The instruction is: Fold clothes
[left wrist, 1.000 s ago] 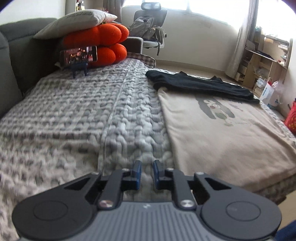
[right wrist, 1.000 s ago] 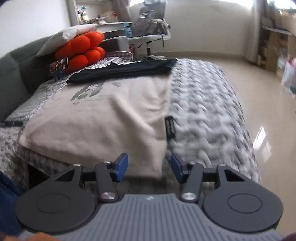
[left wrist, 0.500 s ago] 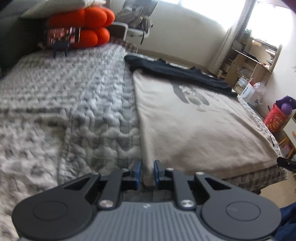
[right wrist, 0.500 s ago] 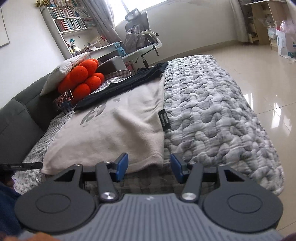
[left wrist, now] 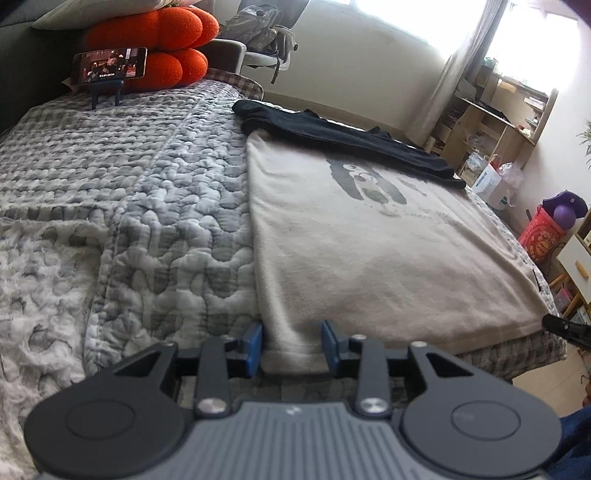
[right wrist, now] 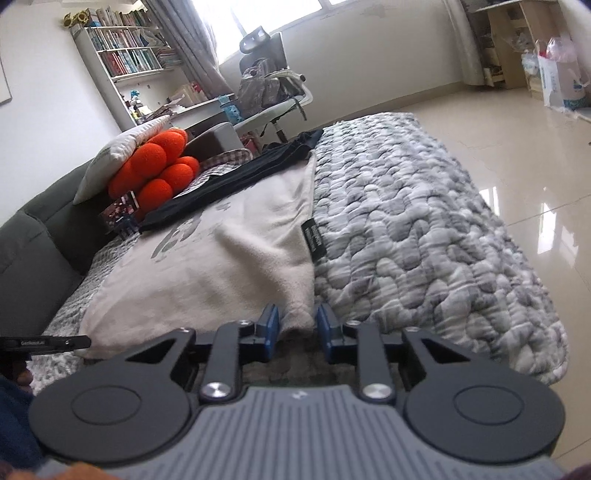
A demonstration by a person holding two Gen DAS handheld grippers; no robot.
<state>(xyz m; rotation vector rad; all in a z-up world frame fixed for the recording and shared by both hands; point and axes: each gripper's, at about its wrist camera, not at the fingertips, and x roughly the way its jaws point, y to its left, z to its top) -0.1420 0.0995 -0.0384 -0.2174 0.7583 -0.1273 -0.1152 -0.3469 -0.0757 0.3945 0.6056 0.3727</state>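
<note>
Beige shirt (left wrist: 369,254) lies flat on the quilt (left wrist: 147,206); left gripper (left wrist: 291,343), jaws opening, straddles its 6 o'clock hem corner; right gripper (right wrist: 295,328), closing, brackets the other corner, neither clamped yet

Glossy tiled floor (right wrist: 517,122), bookshelf (right wrist: 122,59) (packed), bright window (left wrist: 424,18).

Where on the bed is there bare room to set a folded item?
Bare patches: grey quilted bedspread between beige printed garment and phone on stand; also the strip beyond its black label. Crowded: orange cushions, black garment at the far end.
</note>
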